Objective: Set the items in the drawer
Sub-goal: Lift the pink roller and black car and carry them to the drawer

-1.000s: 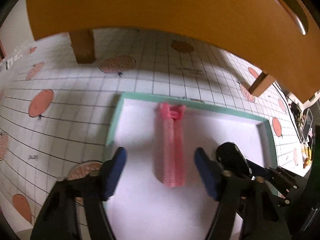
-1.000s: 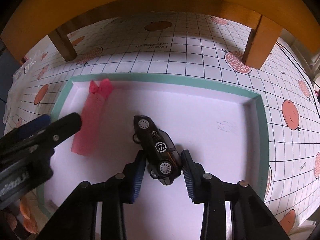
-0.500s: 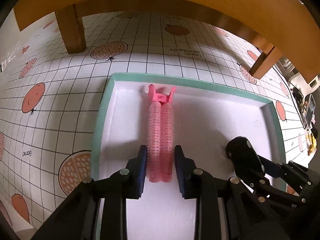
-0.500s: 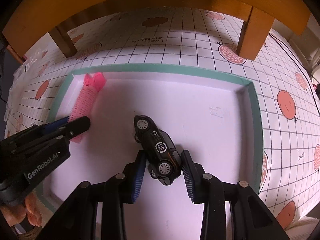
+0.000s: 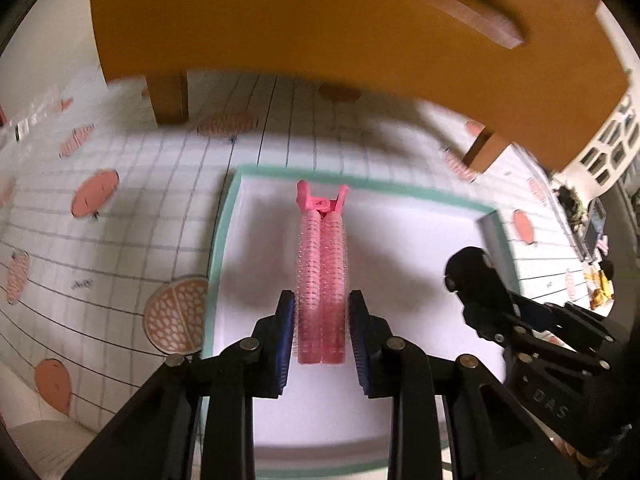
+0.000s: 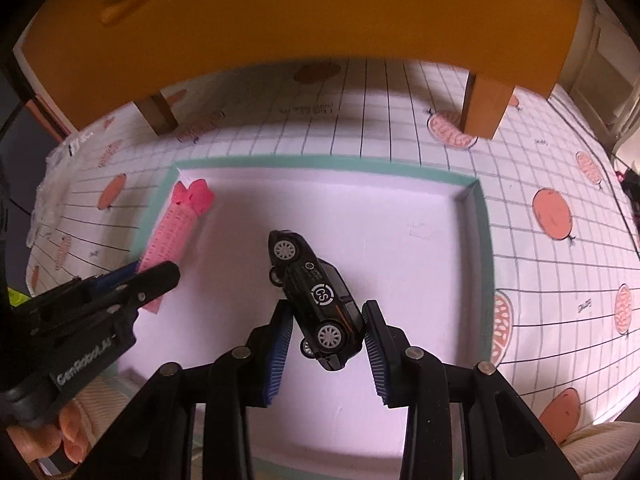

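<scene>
My left gripper (image 5: pixel 322 314) is shut on the near end of a pink hair roller clip (image 5: pixel 322 256), which points away over the white tray with a teal rim (image 5: pixel 222 236). In the right wrist view the same roller (image 6: pixel 176 220) slants above the tray's left rim (image 6: pixel 160 200), with the left gripper (image 6: pixel 150 280) at its lower end. My right gripper (image 6: pixel 326 320) is shut on a black toy car (image 6: pixel 316 292), held tilted over the tray's middle. Beyond the tray stands an orange drawer unit (image 5: pixel 320 40) on short legs, with its handle (image 5: pixel 460 8) in view.
The tray lies on a white grid-patterned cloth with orange fruit prints (image 6: pixel 552 212). The unit's wooden legs (image 6: pixel 484 108) stand on the cloth behind the tray. A person's hand (image 6: pixel 72 436) holds the left gripper. Shelving and clutter sit at the far right (image 5: pixel 600 160).
The left gripper went from open around the pink roller to shut on it. Both views have since risen and tilted up, bringing the orange unit's front and handle into sight.
</scene>
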A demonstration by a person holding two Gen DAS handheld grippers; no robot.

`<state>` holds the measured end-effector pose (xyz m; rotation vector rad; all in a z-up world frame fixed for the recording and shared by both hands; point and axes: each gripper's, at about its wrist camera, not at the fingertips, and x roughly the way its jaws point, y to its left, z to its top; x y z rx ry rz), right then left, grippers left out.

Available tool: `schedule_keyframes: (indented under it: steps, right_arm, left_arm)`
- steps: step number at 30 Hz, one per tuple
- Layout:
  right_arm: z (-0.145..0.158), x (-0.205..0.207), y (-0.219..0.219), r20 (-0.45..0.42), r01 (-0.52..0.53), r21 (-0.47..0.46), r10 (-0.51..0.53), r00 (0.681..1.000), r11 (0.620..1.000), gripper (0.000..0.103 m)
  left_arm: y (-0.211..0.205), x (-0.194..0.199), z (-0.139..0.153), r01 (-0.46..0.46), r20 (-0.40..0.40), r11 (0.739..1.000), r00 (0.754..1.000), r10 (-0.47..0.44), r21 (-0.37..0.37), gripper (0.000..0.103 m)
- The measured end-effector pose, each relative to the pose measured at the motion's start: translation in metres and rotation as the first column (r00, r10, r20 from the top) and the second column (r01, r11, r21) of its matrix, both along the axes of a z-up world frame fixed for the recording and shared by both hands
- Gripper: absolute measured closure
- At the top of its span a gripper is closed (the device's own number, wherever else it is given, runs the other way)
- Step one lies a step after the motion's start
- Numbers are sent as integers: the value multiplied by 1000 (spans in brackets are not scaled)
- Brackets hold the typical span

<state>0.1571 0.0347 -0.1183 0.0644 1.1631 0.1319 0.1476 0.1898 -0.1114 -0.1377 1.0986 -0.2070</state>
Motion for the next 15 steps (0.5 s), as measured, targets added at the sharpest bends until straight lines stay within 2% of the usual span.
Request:
schedule_keyframes:
  steps: [4, 9, 15]
  right_arm:
    - [26, -5, -1, 53, -3, 16, 2, 999, 1000, 65]
    - [64, -8, -2, 135, -10, 53, 3, 991, 999, 65]
    - [112, -11, -2, 236, -23, 95, 0, 972, 995, 65]
  left_arm:
    - [5, -14, 34, 6, 85, 998, 996, -1, -56, 76]
    - [11, -25, 72, 18, 178, 997, 984, -6, -69, 75]
    - [15, -34, 127, 29, 321, 995, 947, 2, -91, 75]
